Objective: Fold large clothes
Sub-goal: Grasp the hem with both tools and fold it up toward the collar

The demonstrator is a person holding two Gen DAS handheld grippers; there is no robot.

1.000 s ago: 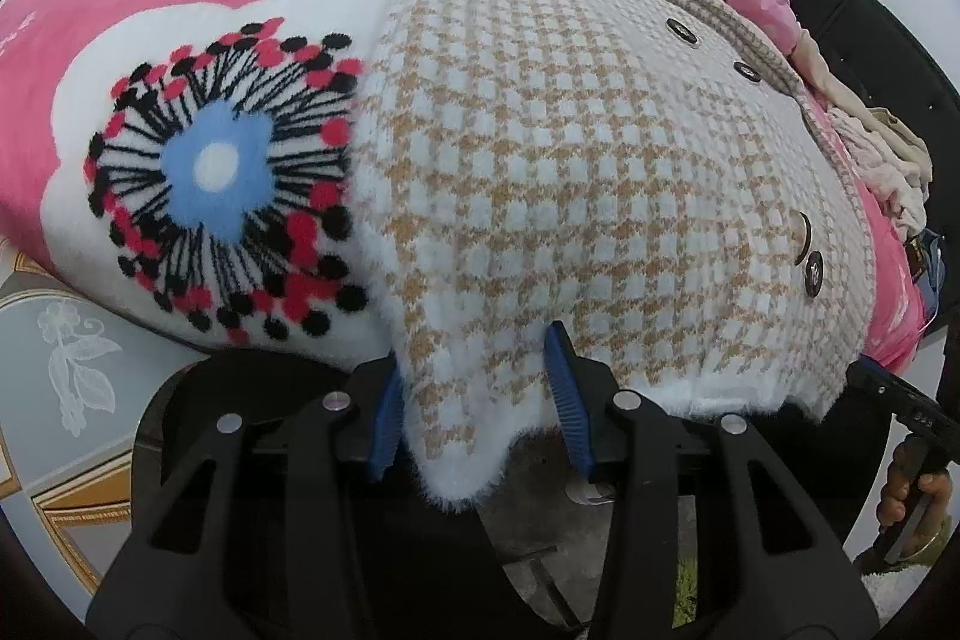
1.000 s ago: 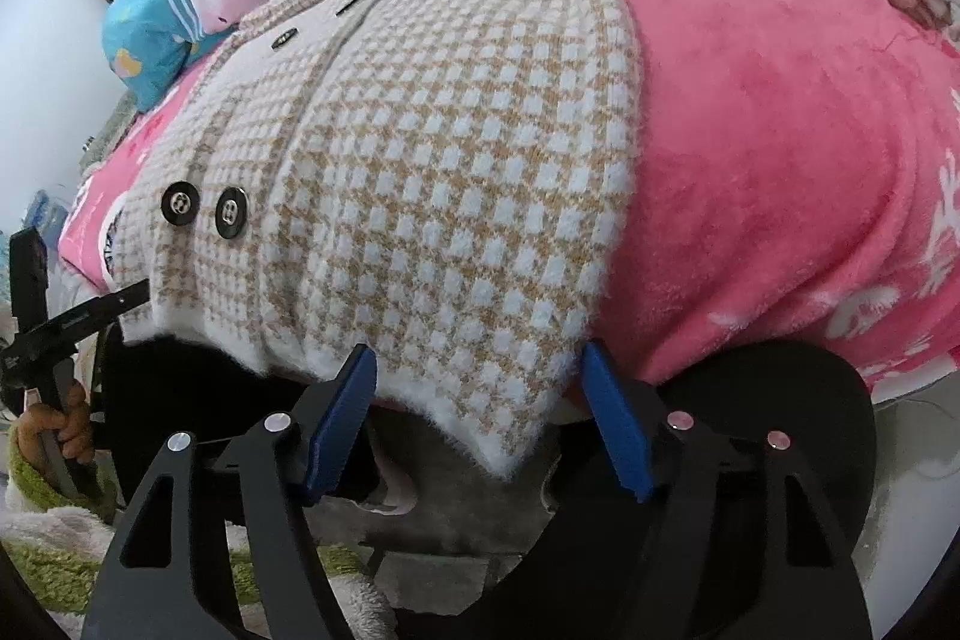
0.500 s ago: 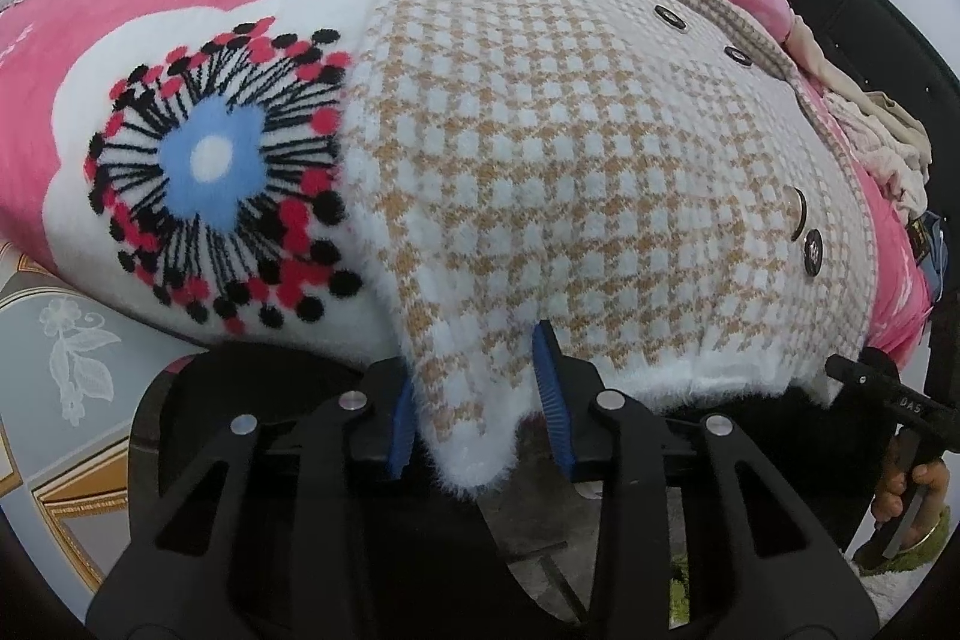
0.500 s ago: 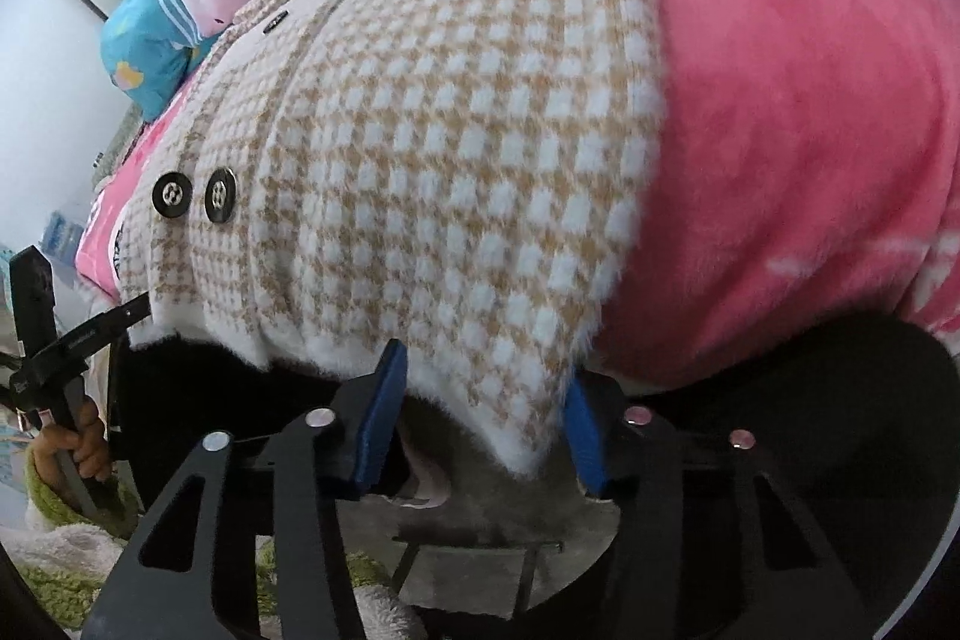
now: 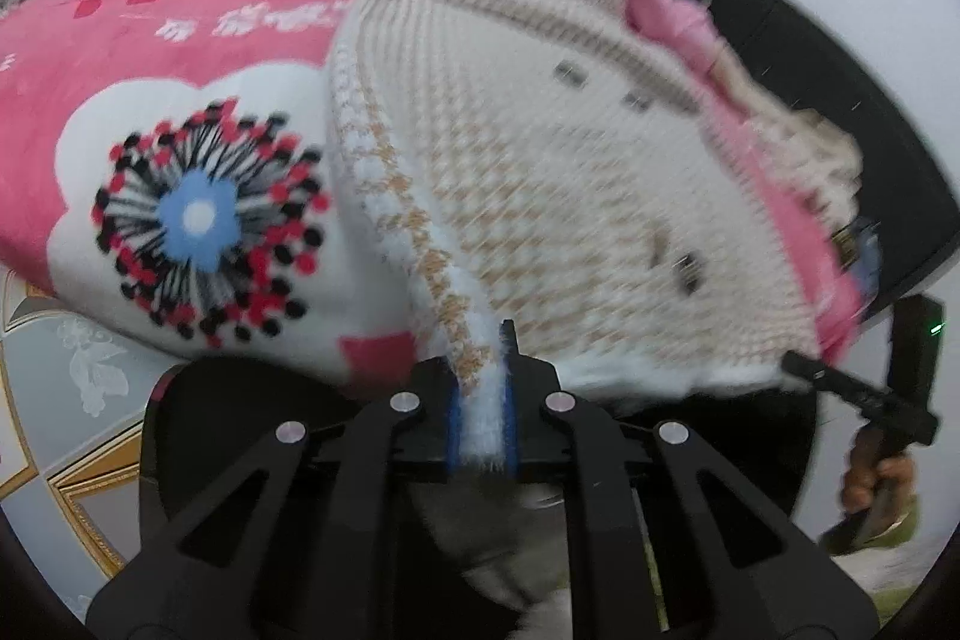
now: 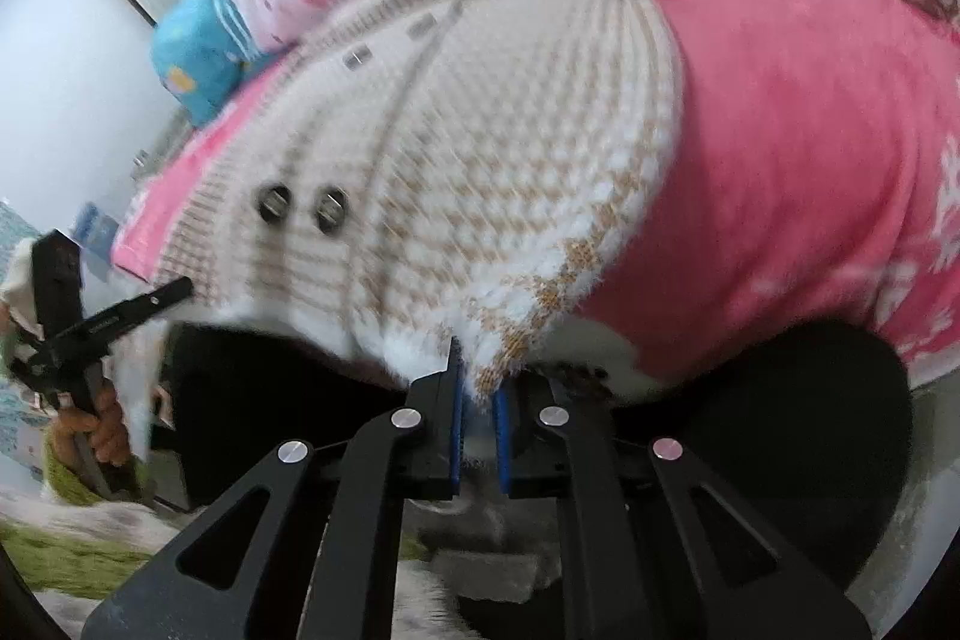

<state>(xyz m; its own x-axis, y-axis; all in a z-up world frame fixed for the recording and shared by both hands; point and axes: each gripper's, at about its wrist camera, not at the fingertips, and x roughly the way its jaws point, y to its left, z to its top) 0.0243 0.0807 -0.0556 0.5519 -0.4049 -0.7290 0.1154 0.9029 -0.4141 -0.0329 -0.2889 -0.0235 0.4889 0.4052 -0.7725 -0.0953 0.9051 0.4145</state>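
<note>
The left gripper (image 5: 480,388) is clenched on the white fluffy hem of the beige-and-white houndstooth knitted coat (image 5: 540,172); the fabric is seen pinched between its 2 blue pads. The right gripper (image 6: 477,400) is clenched in the same way on the other bottom corner of the coat (image 6: 480,172), where a tuft of hem is squeezed between the blue pads.

From these 2 gripped corners the coat is stretched away and upward over the pink plush blanket with a blue-centred flower print (image 5: 198,214). Relative to this blanket, the coat is laid on top of it, front side up, with its dark round buttons (image 6: 303,207) showing and its collar at the far end, near the pillows. The hem hangs over the near edge of the blanket, where the grippers hold it.

The task is judged to be at its beginning: the coat is spread flat and no fold across its length is visible yet. Only the grasp of both bottom corners is done. The carrying of the hem toward the collar, and any further folding, is left to do.
</note>
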